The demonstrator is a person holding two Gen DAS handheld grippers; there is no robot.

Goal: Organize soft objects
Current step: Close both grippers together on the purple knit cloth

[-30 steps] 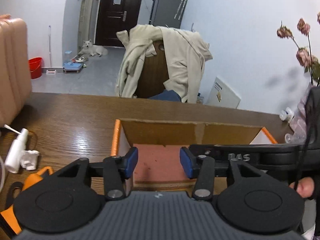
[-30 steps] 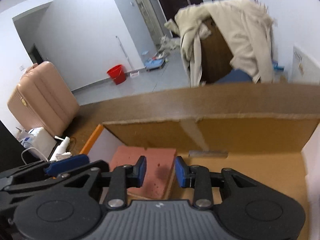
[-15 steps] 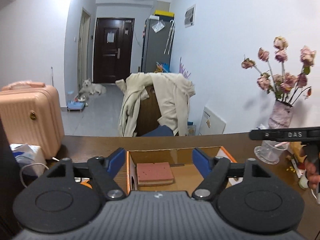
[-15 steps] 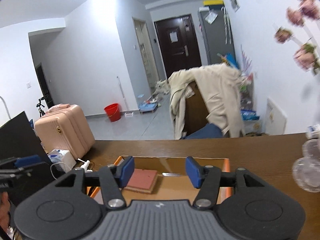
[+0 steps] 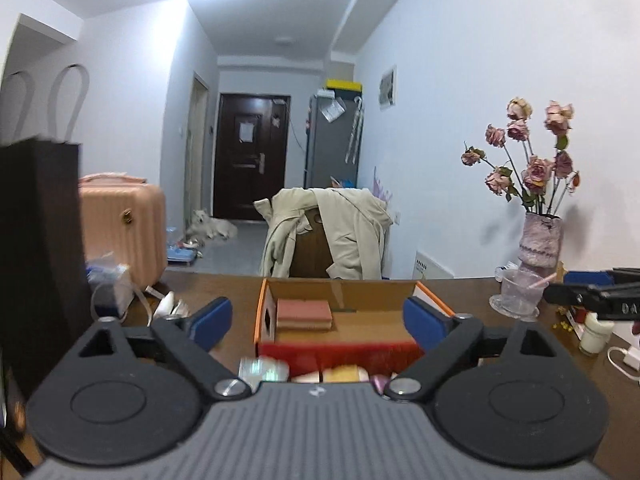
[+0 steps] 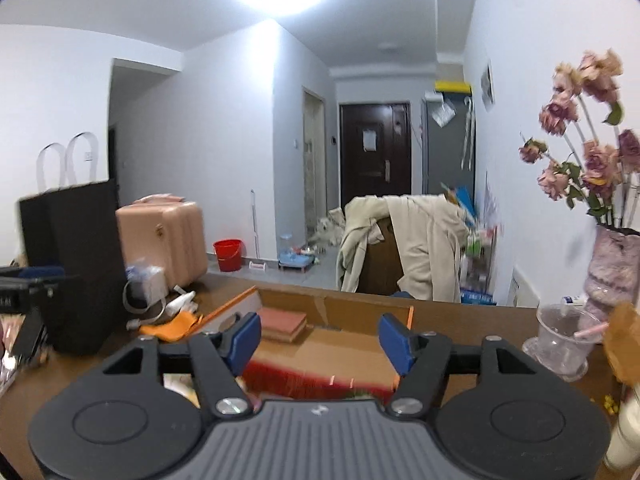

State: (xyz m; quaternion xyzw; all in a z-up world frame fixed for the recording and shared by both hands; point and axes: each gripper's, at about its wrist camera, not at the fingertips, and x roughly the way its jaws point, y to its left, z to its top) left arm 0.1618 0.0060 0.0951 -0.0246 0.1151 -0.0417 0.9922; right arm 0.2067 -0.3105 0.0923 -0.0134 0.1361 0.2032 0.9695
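An open cardboard box [image 5: 344, 289] with orange and red sides stands on the brown table. A pink sponge [image 5: 305, 313] lies in its far left corner; it also shows in the right wrist view [image 6: 282, 321]. My left gripper [image 5: 319, 324] is open and empty, held back from the box's near red wall. My right gripper [image 6: 320, 344] is open and empty, also in front of the box [image 6: 360, 314]. Small yellow and pink objects [image 5: 344, 374] lie just before the box, partly hidden by the left gripper body.
A black paper bag [image 6: 74, 264] stands at the left, with a white spray bottle [image 5: 166, 306] and tissue pack [image 5: 108, 282] beside it. A vase of dried roses [image 5: 540, 240] and a clear cup [image 5: 518, 294] stand at the right. A chair with a beige coat [image 5: 332, 236] is behind the table.
Both grippers have pulled back and up from inside the box and opened wide. The pink sponge stays in the box's far left corner.
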